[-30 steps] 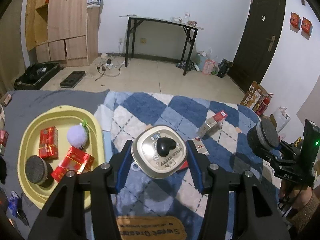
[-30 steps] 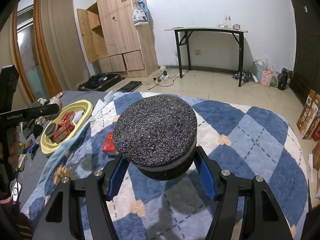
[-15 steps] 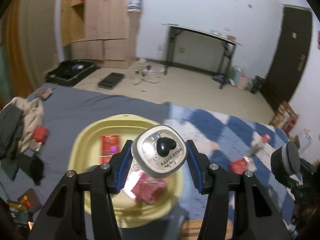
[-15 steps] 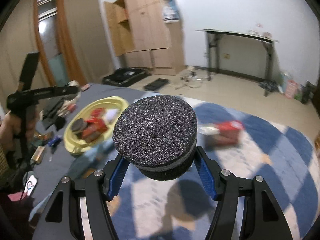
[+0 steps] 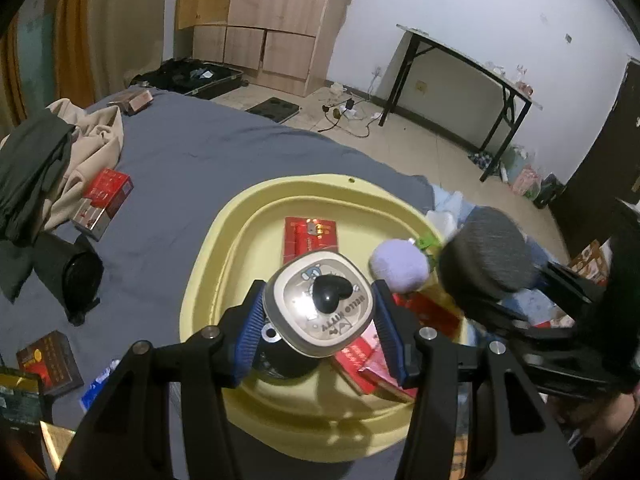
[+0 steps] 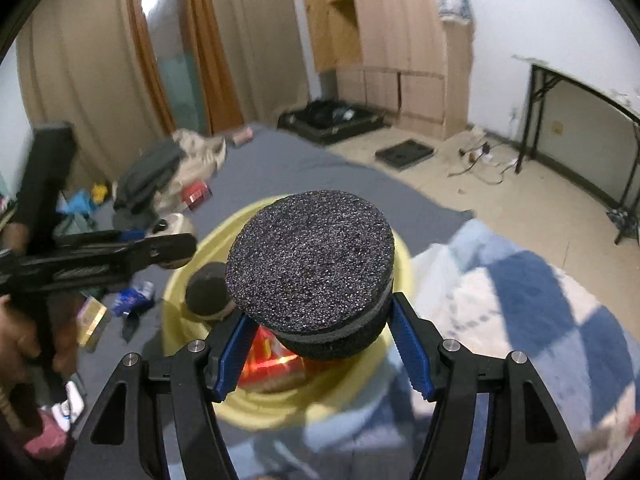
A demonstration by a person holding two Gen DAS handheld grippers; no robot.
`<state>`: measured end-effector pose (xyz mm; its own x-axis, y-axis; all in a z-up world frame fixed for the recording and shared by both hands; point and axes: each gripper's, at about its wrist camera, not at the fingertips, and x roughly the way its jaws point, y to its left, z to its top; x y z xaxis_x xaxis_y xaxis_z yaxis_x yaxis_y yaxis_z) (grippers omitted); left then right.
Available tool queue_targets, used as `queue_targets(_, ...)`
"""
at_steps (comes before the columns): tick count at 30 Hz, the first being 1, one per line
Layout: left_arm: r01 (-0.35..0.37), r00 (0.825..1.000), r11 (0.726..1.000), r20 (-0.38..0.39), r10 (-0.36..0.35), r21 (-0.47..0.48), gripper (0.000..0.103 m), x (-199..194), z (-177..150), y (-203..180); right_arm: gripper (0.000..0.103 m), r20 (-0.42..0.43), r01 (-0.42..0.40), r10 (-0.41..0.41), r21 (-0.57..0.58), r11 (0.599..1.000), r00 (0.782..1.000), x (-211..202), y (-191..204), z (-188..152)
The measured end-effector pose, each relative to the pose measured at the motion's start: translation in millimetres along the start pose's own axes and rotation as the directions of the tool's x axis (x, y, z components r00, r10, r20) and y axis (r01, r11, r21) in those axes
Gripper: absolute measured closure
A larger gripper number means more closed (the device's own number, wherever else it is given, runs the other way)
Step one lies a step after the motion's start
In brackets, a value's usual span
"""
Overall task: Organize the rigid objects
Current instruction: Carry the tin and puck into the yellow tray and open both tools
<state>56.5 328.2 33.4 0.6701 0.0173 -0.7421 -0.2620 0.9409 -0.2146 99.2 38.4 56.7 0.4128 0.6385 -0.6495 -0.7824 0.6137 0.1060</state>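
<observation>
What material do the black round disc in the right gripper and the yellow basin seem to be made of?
Black round disc: probably coarse foam or sponge; the matte top is grainy and speckled, with a thin grey layer showing in its side. Yellow basin: most likely moulded plastic; the rim is smooth, evenly pale yellow and rounded, with a soft sheen.

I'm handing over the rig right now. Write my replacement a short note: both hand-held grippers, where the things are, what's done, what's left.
Left hand-held gripper: shut on the beige rounded-square Hello Kitty container, above the yellow oval plastic tray.
Right hand-held gripper: shut on the black round foam-topped puck, also over the tray.
Done: red boxes, a lilac plush ball and another black puck lie in the tray.
Left: set both held things down in the tray; a red box lies on the grey sheet.
</observation>
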Motion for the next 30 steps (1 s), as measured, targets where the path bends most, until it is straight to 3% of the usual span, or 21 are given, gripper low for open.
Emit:
queue_targets(7, -0.022, 0.997, 0.997, -0.072, 0.017, -0.07, 0.049, 30, -17, 17, 0.038, -0.111, 0.049, -0.063, -0.121, 0.991, 0.992, 74, 10, 19)
queue_targets(14, -0.001, 0.998, 0.996, -0.059, -0.004, -0.086, 0.049, 35, -21, 18, 0.037, -0.129, 0.054, -0.07, -0.119, 0.991, 0.989, 93, 13, 32)
queue_targets(17, 0.021, 0.998, 0.995, -0.06, -0.027, -0.097, 0.038, 34, -19, 18, 0.033, -0.122, 0.06, -0.076, -0.128, 0.99, 0.99, 100, 19, 30)
queue_targets(18, 0.02, 0.998, 0.995, -0.055, -0.025, -0.096, 0.03, 32, -18, 17, 0.03, -0.124, 0.061, -0.075, -0.117, 0.991, 0.989, 100, 18, 28)
queue_targets(20, 0.031, 0.999, 0.995, -0.025, -0.033, -0.094, 0.026, 26, -15, 13, 0.019, -0.129, 0.071, -0.082, -0.091, 0.993, 0.988, 97, 15, 26)
queue_targets(22, 0.02, 1.0, 0.997, 0.017, -0.019, -0.074, 0.015, 16, -10, 6, 0.013, -0.111, 0.071, -0.079, -0.079, 0.994, 0.991, 88, 13, 23)
queue_targets(25, 0.009, 0.998, 0.999, 0.065, -0.006, -0.048, 0.004, 2, 0, -8, 0.012, -0.091, 0.073, -0.079, -0.064, 0.995, 0.993, 68, 11, 18)
queue_targets(28, -0.003, 0.993, 1.0, 0.12, 0.003, 0.004, 0.0, -17, 10, -30, 0.005, -0.032, 0.1, -0.101, -0.031, 0.995, 0.994, 31, 2, 10)
queue_targets(30, 0.046, 0.99, 0.998, 0.133, -0.052, 0.047, 0.0, -30, 15, -51, 0.002, 0.012, 0.12, -0.121, 0.022, 0.992, 0.993, 2, -9, 3)
